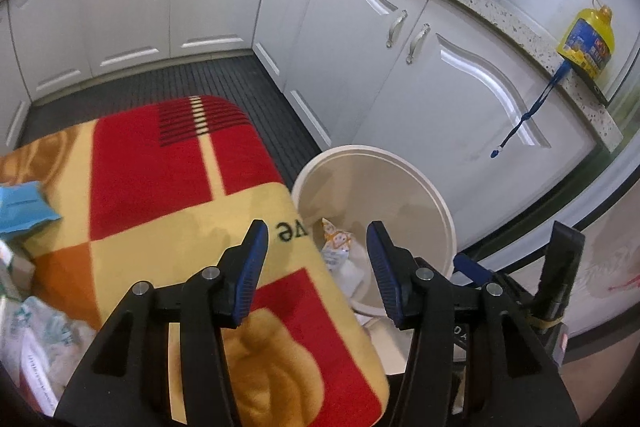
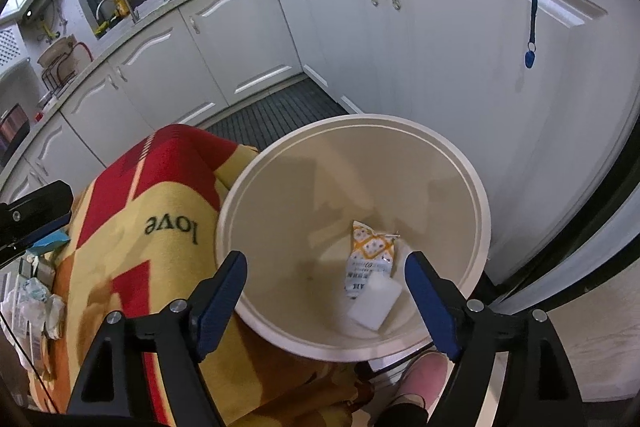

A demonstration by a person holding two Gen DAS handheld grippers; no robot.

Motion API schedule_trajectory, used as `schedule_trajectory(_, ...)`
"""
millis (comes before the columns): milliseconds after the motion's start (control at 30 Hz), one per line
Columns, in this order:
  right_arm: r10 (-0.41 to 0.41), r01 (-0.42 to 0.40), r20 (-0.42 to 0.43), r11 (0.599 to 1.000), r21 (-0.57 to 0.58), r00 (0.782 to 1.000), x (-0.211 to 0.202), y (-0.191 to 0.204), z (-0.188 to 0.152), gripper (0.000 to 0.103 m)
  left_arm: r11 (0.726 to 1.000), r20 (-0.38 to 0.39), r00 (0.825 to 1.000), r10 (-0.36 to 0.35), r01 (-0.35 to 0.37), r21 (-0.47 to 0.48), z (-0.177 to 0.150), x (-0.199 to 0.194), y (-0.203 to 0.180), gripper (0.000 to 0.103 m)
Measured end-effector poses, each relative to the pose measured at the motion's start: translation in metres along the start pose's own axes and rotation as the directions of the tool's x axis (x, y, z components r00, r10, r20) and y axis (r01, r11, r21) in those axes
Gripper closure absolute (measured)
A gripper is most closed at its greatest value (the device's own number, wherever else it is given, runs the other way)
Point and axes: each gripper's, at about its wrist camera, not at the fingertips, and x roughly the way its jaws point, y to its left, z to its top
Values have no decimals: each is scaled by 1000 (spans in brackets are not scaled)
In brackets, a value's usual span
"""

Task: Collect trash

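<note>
Wrapper (image 2: 370, 259) lengthwise up-down in bin (image 2: 256, 163), foam block (image 2: 374, 301) overlapping

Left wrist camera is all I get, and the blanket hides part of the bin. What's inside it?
Observer: The right wrist view looks straight into the bin. An orange-and-white packet lies at the bottom, with a white block overlapping its lower end.
Operator: Is the other gripper holding any trash?
Observer: No. The right gripper has its fingers open above the bin, with nothing between them.
Operator: The word on my blanket is cut off. What does it say?
Observer: On the blanket it reads "love".
</note>
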Motion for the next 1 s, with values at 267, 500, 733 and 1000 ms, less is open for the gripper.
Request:
schedule_trajectory(267,28,-25,37,997,-71,999,-29,33,-8,24,996,61,994,87,-89,31,-14,-31,8,53)
schedule_trajectory(500,60,-53,55,992,-116,997,-47,63,-11,23,994,99,990,105,-107,14,-26,-62,23,53)
schedule_trajectory(733,108,-95,75,983,-159,991,-65,95,-16,22,991,132,983,130,-132,4,-39,-93,36,53)
schedule_trajectory(1000,161,-143,69,966,-213,985,-77,132,-28,21,987,155,975,160,-157,-29,-56,-126,63,49)
